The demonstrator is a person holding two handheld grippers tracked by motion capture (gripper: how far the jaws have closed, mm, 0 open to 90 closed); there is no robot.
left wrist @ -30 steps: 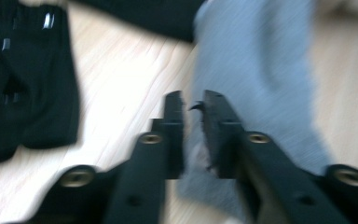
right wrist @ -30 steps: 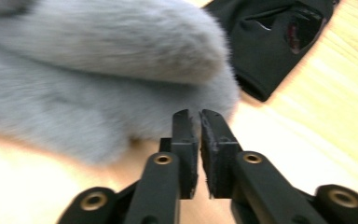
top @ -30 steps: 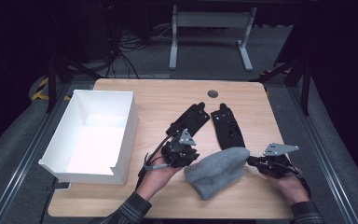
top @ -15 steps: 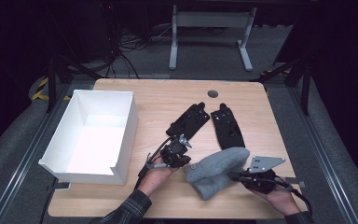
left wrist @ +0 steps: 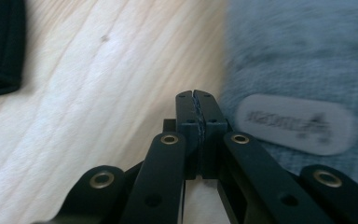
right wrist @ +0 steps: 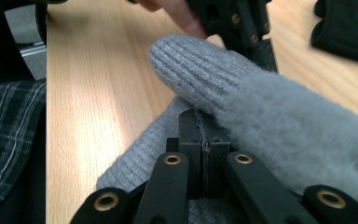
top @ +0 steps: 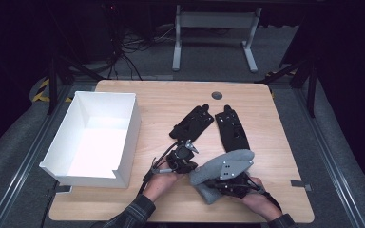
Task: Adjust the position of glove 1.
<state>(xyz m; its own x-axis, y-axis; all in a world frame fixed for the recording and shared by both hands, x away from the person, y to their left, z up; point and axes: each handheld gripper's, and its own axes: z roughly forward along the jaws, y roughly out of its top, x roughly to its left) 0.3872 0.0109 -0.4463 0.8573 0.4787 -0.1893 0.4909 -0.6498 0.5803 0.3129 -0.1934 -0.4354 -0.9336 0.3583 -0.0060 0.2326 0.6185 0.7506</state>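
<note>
A pale wooden table [top: 171,99] is seen from above, with a white open box [top: 100,137] standing on its left half. To the right of the box, towards the middle, two black gloves [top: 194,122] are laid side by side, fingers pointing to the far edge. Near the front edge, right of centre, a grey knitted mitten [top: 211,172] is found, lying flat with its thumb pointing left.

The mitten is judged to be light, soft and limp: it would be expected to fold and droop when lifted from one point, and the fuzzy knit should give good friction, so slipping is unlikely. Nothing about it is fragile. A pale oval label [left wrist: 296,123] is sewn on its surface. A firm hold is best taken on an edge or on the ribbed cuff, where a fold of cloth can be pinched; two holds at opposite edges would keep it spread.

The left gripper [top: 186,156] is set down at the mitten's left edge, its jaws pressed together, though it cannot be told whether cloth is caught between them. The right gripper [top: 230,173] lies over the mitten's near right part, jaws likewise pressed together against the knit beneath the thumb, with no cloth clearly gripped.
</note>
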